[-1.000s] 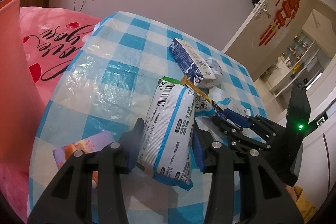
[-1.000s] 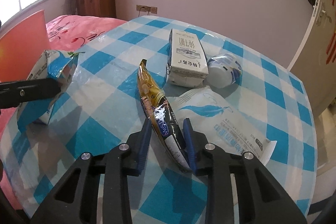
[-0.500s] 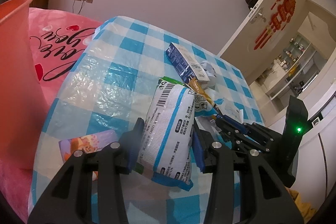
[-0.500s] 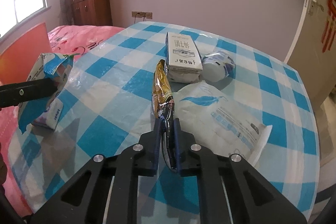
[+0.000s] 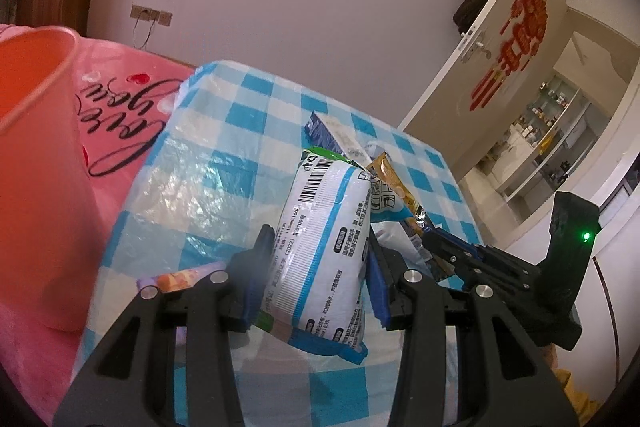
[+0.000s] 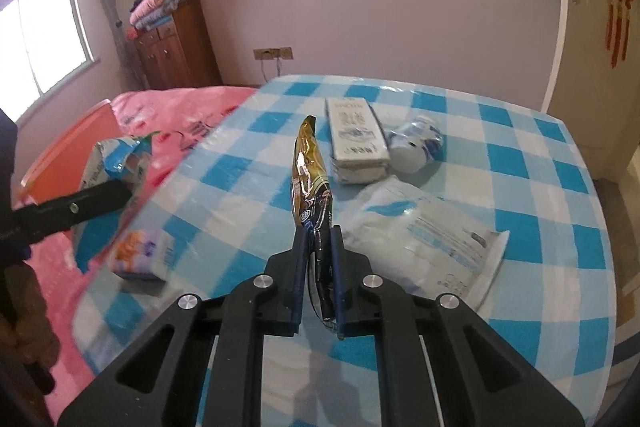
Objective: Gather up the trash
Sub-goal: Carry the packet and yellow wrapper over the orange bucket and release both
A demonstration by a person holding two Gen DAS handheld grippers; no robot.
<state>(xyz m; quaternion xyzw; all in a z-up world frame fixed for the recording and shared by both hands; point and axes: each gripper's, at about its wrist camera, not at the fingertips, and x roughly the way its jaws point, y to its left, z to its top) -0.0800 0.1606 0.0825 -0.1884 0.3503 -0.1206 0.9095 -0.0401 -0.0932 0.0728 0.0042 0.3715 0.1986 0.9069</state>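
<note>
Left gripper clamped on a white-and-blue wet-wipe pack, held clear of the blue checked tablecloth. Right gripper closed tight on a gold-and-black snack wrapper, lifted off the cloth and sticking up. Still lying on the table: milk carton, crumpled white cup just beside it, flat white plastic bag, small tissue packet near the edge. Orange bin at the left, against pink bedding.
</note>
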